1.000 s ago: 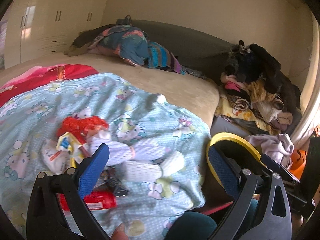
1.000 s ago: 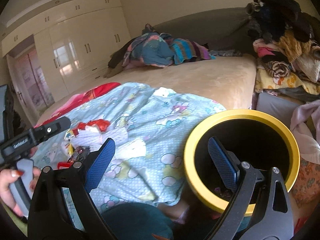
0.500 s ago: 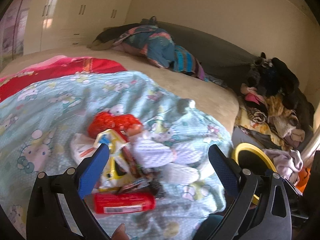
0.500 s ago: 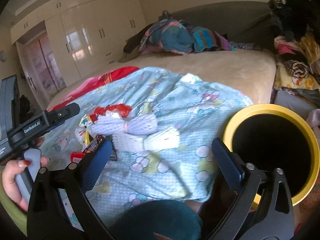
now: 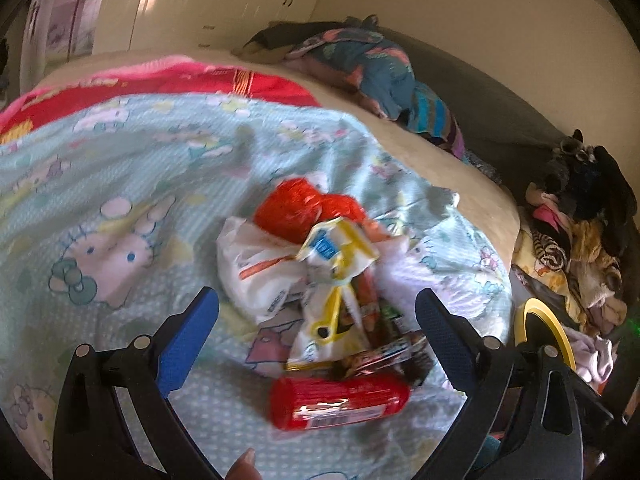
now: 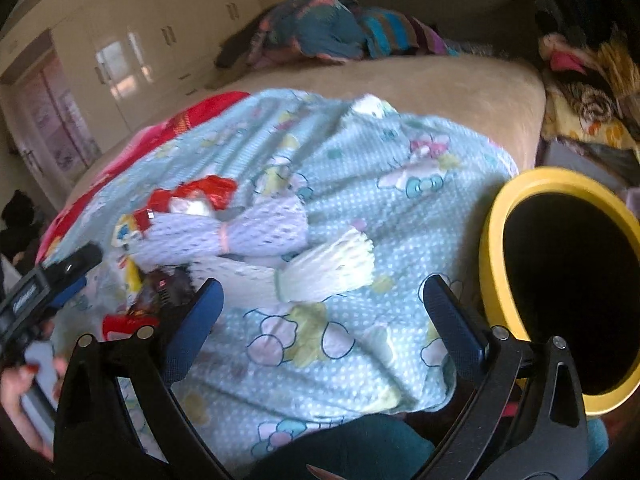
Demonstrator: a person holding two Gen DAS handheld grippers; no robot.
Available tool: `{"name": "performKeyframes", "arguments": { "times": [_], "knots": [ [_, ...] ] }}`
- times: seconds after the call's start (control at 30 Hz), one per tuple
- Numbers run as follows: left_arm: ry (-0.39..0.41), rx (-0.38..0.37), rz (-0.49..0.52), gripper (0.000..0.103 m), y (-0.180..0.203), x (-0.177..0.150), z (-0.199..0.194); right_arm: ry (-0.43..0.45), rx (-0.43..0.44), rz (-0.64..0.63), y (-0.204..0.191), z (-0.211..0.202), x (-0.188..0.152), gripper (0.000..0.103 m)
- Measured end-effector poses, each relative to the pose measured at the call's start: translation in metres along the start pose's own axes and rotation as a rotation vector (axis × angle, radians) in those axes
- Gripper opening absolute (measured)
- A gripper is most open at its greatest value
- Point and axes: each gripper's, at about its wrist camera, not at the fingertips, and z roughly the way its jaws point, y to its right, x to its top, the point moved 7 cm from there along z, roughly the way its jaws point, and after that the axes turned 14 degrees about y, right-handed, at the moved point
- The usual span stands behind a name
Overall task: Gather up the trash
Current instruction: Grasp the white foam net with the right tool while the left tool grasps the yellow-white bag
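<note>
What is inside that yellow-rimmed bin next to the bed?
Nothing can be made out. The yellow-rimmed bin stands beside the blue cartoon-print sheet, and its opening looks solid black in the right wrist view. The left wrist view shows only a sliver of rim, so any contents stay hidden in shadow.

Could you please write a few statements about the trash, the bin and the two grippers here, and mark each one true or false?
1. The left gripper is open and empty. True.
2. The bin has a blue rim. False: the rim is yellow.
3. The red tube lies on the blanket. True.
4. The right gripper is shut on the white foam net. False: it is open and holds nothing.
5. The bin stands on the bed. False: it stands beside the bed's edge.
</note>
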Motion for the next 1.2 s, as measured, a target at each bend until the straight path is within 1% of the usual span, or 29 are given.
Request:
{"name": "performKeyframes", "arguments": {
  "times": [0.03, 0.07, 0.1, 0.13, 0.3, 0.37, 0.43, 0.57, 0.7, 0.77, 0.8, 0.83, 0.87, 0.93, 0.97, 1.03, 1.17, 1.2],
  "knots": [
    [-0.005, -0.001, -0.006, 0.090, -0.002, -0.002, 0.001, -0.011, -0.002, 0.023, 0.001, 0.005, -0.001, 0.092],
    [-0.015, -0.001, -0.013, 0.080, -0.005, -0.004, 0.003, -0.022, -0.005, 0.043, 0.002, 0.009, -0.002, 0.092],
    [-0.025, 0.000, -0.018, 0.076, -0.007, -0.006, 0.004, -0.032, -0.007, 0.060, 0.003, 0.013, -0.003, 0.092],
    [-0.033, -0.003, -0.027, 0.074, -0.009, -0.008, 0.006, -0.044, -0.007, 0.082, 0.005, 0.017, -0.003, 0.092],
    [-0.066, -0.019, -0.072, 0.056, -0.011, -0.017, 0.013, -0.078, -0.005, 0.156, 0.005, 0.033, -0.006, 0.090],
    [-0.074, -0.027, -0.082, 0.054, -0.011, -0.019, 0.016, -0.094, 0.003, 0.181, 0.005, 0.039, -0.007, 0.088],
    [-0.078, -0.033, -0.091, 0.053, -0.009, -0.020, 0.018, -0.108, 0.016, 0.208, 0.003, 0.046, -0.009, 0.087],
    [-0.091, -0.045, -0.091, 0.053, -0.003, -0.022, 0.024, -0.145, 0.037, 0.262, 0.002, 0.059, -0.016, 0.082],
    [-0.118, -0.046, -0.092, 0.052, -0.001, -0.028, 0.034, -0.173, 0.087, 0.338, 0.004, 0.071, -0.025, 0.071],
    [-0.131, -0.048, -0.101, 0.051, 0.000, -0.031, 0.039, -0.166, 0.117, 0.345, 0.004, 0.071, -0.027, 0.061],
    [-0.138, -0.051, -0.108, 0.048, 0.000, -0.032, 0.042, -0.163, 0.132, 0.348, 0.004, 0.070, -0.027, 0.058],
    [-0.148, -0.056, -0.121, 0.046, -0.001, -0.034, 0.045, -0.160, 0.153, 0.364, 0.005, 0.069, -0.027, 0.052],
    [-0.158, -0.061, -0.132, 0.044, -0.001, -0.036, 0.047, -0.160, 0.163, 0.374, 0.006, 0.068, -0.027, 0.049],
    [-0.163, -0.070, -0.130, 0.037, 0.002, -0.038, 0.049, -0.152, 0.184, 0.381, 0.007, 0.063, -0.026, 0.036],
    [-0.164, -0.072, -0.123, 0.035, 0.003, -0.038, 0.048, -0.143, 0.198, 0.375, 0.006, 0.059, -0.025, 0.033],
    [-0.161, -0.076, -0.110, 0.032, 0.006, -0.038, 0.046, -0.122, 0.223, 0.365, 0.007, 0.051, -0.023, 0.028],
    [-0.143, -0.080, -0.113, 0.030, 0.007, -0.033, 0.039, -0.092, 0.239, 0.332, 0.008, 0.036, -0.019, 0.020],
    [-0.134, -0.081, -0.110, 0.029, 0.008, -0.031, 0.036, -0.083, 0.242, 0.316, 0.007, 0.032, -0.018, 0.020]
  ]
}}
